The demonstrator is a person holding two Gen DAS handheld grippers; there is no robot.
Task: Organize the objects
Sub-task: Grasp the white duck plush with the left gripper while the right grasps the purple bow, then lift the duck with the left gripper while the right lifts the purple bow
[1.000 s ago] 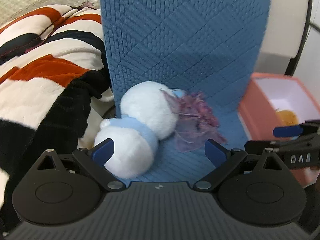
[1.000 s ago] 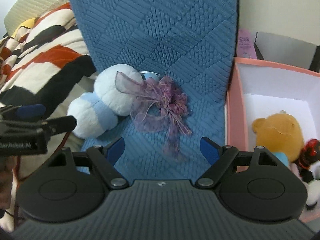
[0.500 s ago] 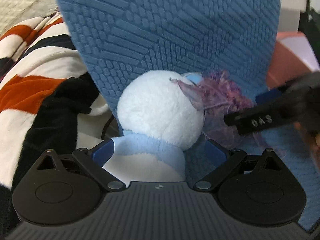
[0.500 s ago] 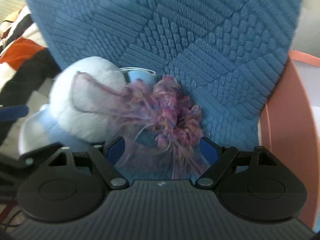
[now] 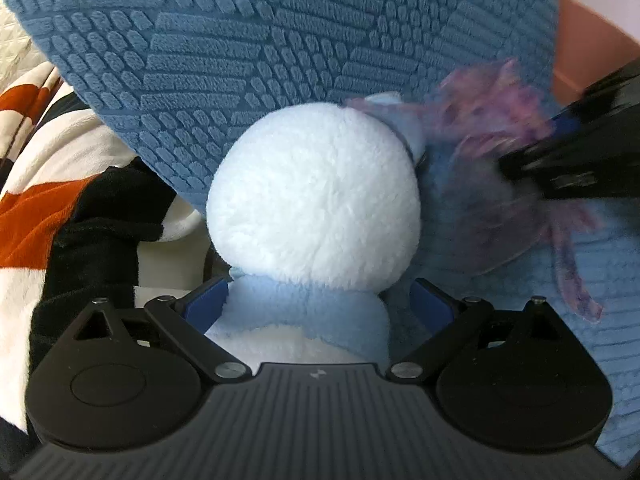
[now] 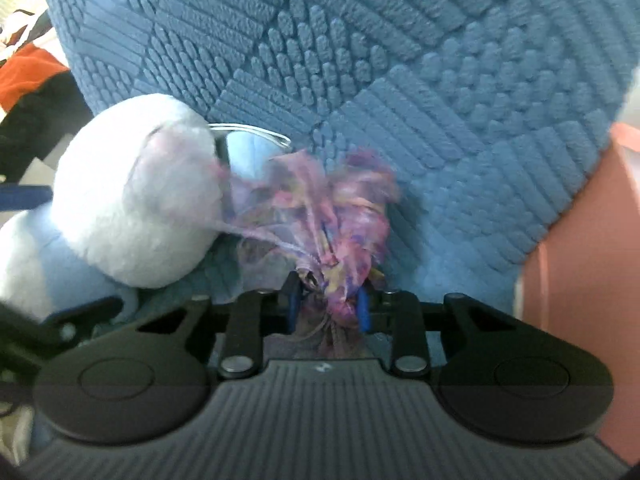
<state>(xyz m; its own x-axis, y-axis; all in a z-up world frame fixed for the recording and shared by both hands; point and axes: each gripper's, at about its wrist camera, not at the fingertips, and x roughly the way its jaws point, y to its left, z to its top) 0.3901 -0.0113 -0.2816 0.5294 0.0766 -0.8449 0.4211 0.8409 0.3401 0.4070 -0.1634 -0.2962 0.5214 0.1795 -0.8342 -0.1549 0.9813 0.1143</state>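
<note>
Purple gauzy ribbon bow (image 6: pixel 340 216) pinched between closed fingers of right gripper (image 6: pixel 329 307), lying on blue textured cushion (image 6: pixel 360 60) beside white plush toy (image 5: pixel 314 196). Left gripper (image 5: pixel 318 304) spread wide, straddling plush's blue neck, not clamped. Pink box (image 6: pixel 580 240) at cushion's right edge. Risk: bow strands drape over plush; lifting may snag, drag plush, or slip.

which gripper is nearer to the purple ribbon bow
Right. The right gripper has its fingers shut on the frilly purple ribbon bow. The left gripper sits beside it, fingers open around the white and light blue plush toy.
</note>
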